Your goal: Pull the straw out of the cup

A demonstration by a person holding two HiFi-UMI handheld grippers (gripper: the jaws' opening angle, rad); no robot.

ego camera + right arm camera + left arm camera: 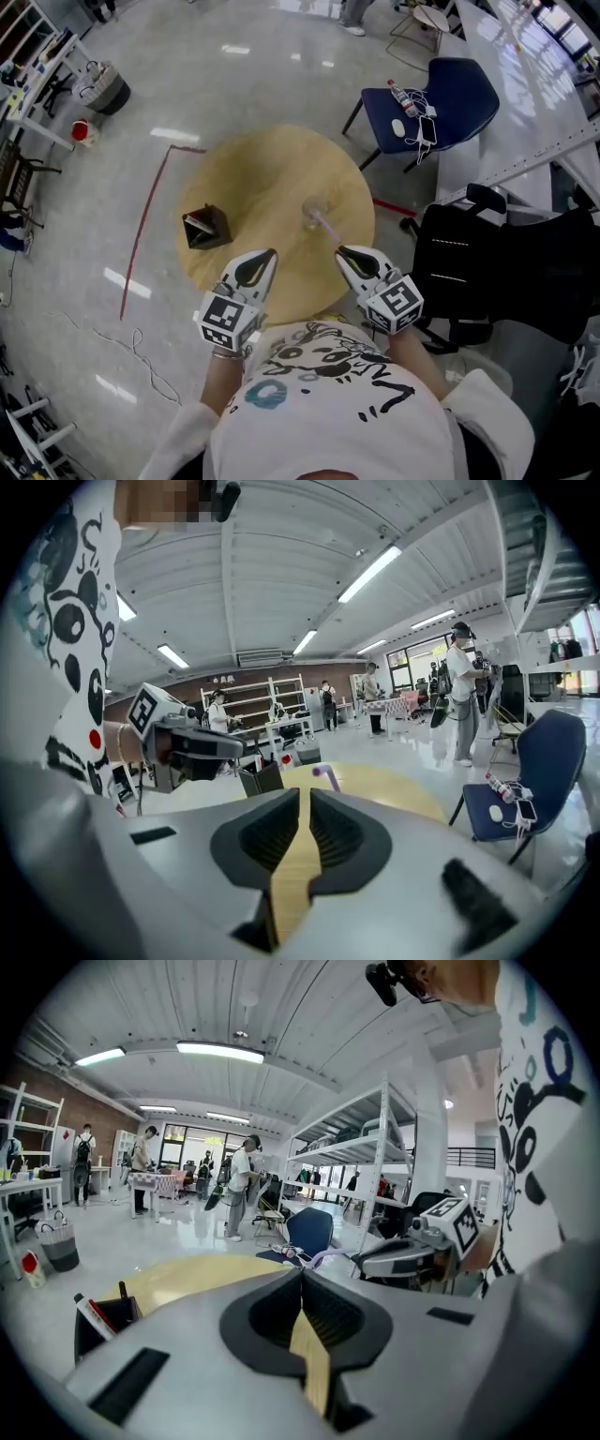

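Observation:
A clear cup [312, 215] stands near the middle of the round wooden table [253, 178], and a pale purple straw [324, 226] leans out of it toward me. My left gripper [266, 254] hovers over the table's near edge, left of the cup, jaws shut and empty. My right gripper [343, 251] sits just right of the straw's end, also shut on nothing and apart from the straw. The left gripper view has its shut tips [302, 1274] with the straw [323, 1256] just beyond. In the right gripper view the straw's top [323, 772] rises past the shut tips [304, 794].
A dark open box [206, 227] sits on the table's left part. A blue chair [431, 103] with small items stands behind the table to the right. A black chair [469, 253] is close on my right. Red tape [145, 225] marks the floor at left.

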